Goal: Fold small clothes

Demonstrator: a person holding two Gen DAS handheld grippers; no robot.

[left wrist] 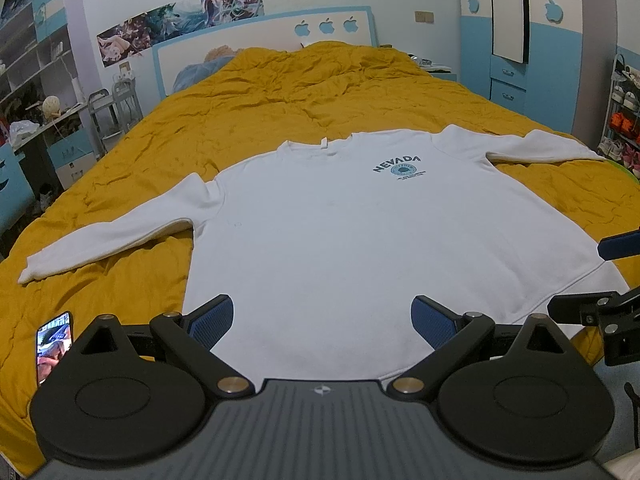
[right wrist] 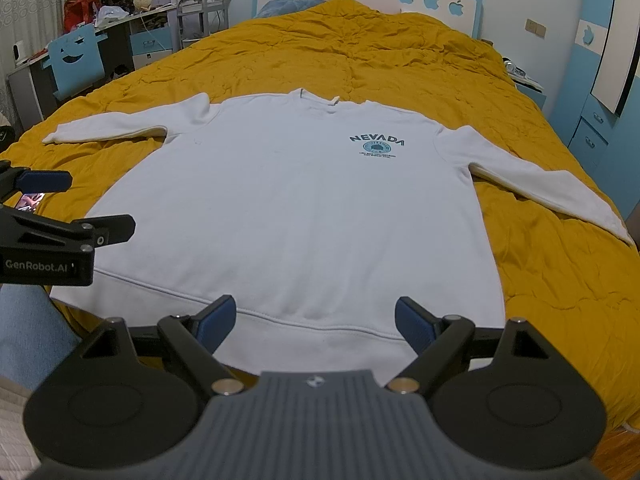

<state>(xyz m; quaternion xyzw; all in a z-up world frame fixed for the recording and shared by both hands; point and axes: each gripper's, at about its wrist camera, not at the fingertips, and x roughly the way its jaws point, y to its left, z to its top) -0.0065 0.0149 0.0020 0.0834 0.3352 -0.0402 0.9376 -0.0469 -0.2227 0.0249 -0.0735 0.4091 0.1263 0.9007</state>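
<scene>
Hovering with fingers spread and empty, the left gripper point(left wrist: 322, 322) and right gripper point(right wrist: 316, 320) faced the unfolded sweatshirt point(right wrist: 288, 200) flat on the bed point(right wrist: 360, 52); folding likely required first gripping a sleeve point(right wrist: 536, 188).

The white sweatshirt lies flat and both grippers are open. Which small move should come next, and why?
Probably lower the left gripper onto the left sleeve to fold it inward: the sweatshirt lies spread flat on the yellow bedcover, both sleeves out, and the right gripper holds nothing either.

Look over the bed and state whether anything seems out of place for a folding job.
A lit smartphone lies on the mustard quilted bedspread near the left sleeve of the white long-sleeved sweatshirt, which lies flat and unfolded.
</scene>
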